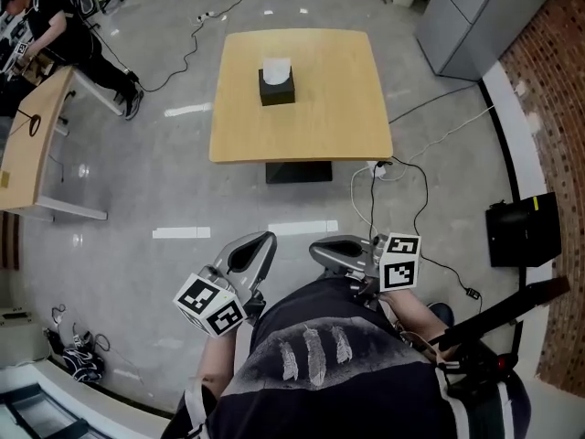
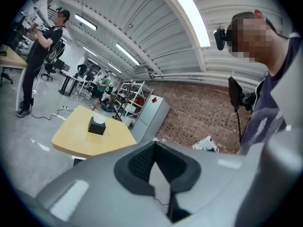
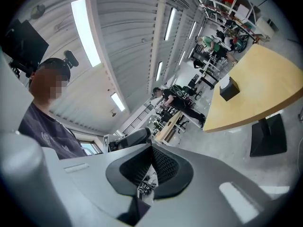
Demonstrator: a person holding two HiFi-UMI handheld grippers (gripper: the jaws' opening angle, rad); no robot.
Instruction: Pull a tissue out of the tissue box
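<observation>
Tissue box [image 1: 277, 90] is what I am after, and it stands on the square wooden surface [image 1: 320, 108], toward that surface's far edge and roughly midway between its sides.

Polished grey floor [image 1: 137, 208] spreads all round the surface. A brick wall [image 1: 558, 80] runs well off to the surface's right, and a grey cabinet [image 1: 475, 16] stands beyond its far right corner. Well to the left of the surface I see a side desk [image 1: 32, 144], with a person [image 1: 55, 26] in dark clothes at its far end. A black case [image 1: 523, 230] lies on the floor to the right of the surface's near edge, and cables [image 1: 402, 167] trail over the floor from below its near right corner.

I have both tongs on the near side of the surface, well apart from it and pointing toward it, side by side. The left tongs [image 1: 260, 245] are closed, pads together with nothing between them. The right tongs [image 1: 322, 250] are closed too and carry nothing. Each bears its marker cube [image 1: 210, 305] behind the jaws.

The box itself is dark and upright, alone on the surface. A white tissue [image 1: 277, 66] stands up out of its top opening, not yet pulled.
</observation>
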